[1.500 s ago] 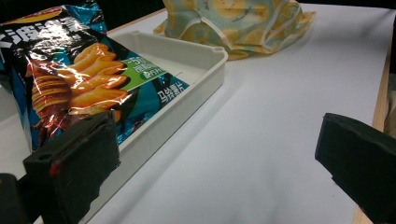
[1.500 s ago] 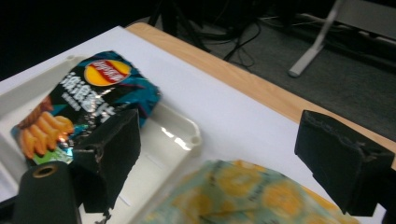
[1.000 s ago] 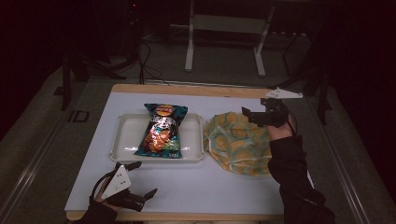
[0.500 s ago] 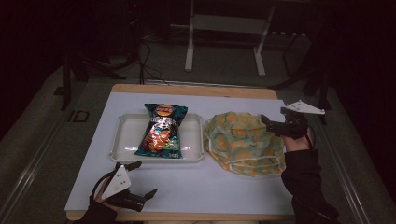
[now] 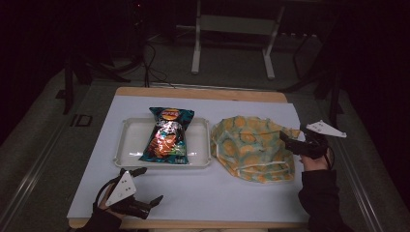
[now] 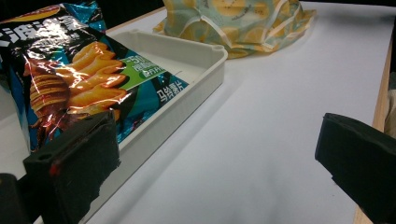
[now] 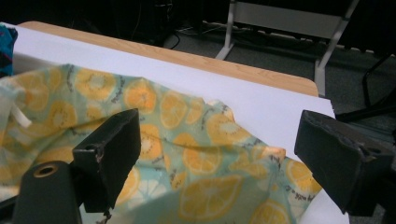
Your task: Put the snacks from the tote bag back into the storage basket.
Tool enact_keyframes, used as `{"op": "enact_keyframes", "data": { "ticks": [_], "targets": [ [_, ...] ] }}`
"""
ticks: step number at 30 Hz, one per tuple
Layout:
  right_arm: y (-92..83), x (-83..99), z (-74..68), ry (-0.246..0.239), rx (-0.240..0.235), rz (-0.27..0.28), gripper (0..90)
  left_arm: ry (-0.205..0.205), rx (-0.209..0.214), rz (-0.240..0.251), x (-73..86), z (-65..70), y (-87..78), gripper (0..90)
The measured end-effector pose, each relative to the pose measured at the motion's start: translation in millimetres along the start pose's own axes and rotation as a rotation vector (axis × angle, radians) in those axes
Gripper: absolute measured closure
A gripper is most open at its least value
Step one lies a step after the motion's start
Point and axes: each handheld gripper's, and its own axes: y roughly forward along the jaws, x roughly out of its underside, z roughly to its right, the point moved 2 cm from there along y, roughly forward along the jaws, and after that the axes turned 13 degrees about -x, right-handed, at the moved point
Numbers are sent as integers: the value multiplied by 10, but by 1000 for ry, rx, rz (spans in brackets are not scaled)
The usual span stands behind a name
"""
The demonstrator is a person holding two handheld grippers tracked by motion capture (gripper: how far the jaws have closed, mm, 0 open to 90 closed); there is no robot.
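The bag (image 5: 252,149), a lemon-print cloth one, lay crumpled on the white table (image 5: 203,188) right of centre in the high view, just beside the tray (image 5: 126,145) that held the chips (image 5: 167,135). The right gripper (image 5: 288,140) sat at the bag's right edge, jaws apart and pointing left at the cloth, gripping nothing as far as I could tell. The left gripper (image 5: 145,188) rested at the near left corner, jaws spread, well apart from both bag and tray.

In the left gripper view, its jaws stood wide with bare table between them; the chips (image 6: 74,79) lay in the tray (image 6: 196,74) to the left, the bag (image 6: 233,21) farther off.

In the right gripper view, the wide jaws framed the bag (image 7: 187,163) (its far corner lay between them), cloth not pinched.

Judging by this, the work seemed early: the bag was unopened and flat, the chips were in the tray, and seizing the cloth remained.
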Motion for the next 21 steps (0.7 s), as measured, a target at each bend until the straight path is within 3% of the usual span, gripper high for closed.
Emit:
{"op": "enact_keyframes", "data": {
  "ticks": [5,10,21],
  "targets": [
    [-45,120,-13,-4,-17,29,142,2,-1,-1,1,0,-2,3],
    [-75,221,-26,-4,-23,22,142,4,0,-1,0,1,-3,3],
    [-99,379,12,-13,-11,46,142,1,-4,-1,1,-4,-7,3]
  ]
}}
